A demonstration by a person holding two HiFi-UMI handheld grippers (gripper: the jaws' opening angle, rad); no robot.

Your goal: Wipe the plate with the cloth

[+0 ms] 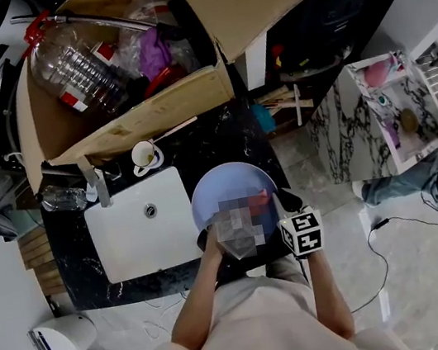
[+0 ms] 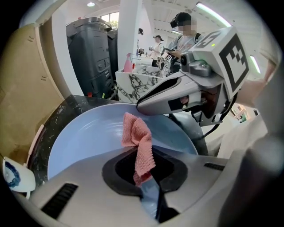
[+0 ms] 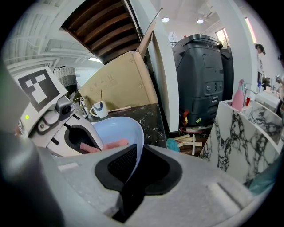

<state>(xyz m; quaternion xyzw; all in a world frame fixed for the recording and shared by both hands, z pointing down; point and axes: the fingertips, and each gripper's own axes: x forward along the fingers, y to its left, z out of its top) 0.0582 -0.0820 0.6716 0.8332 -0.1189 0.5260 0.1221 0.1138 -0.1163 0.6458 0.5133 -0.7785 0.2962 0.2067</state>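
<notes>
In the head view, a pale blue plate (image 1: 226, 190) is seen over the black counter (image 1: 75, 262), just right of a white sink (image 1: 140, 226). The right gripper (image 1: 284, 203) is found at the plate's right rim, and a black-and-white square marker is shown on its cube (image 1: 302, 231). A clear bottle (image 1: 75, 70) with a red label, its print too small to be read, is seen lying in a cardboard box (image 1: 149, 111). In the left gripper view, the left gripper (image 2: 144, 179) is pressed together on a pink cloth (image 2: 138, 142), which is draped against the plate's face. In the right gripper view, the plate's rim is pinched between that gripper's jaws, and 1 white mug (image 3: 98, 109) with a blue motif is seen behind on the counter.
</notes>
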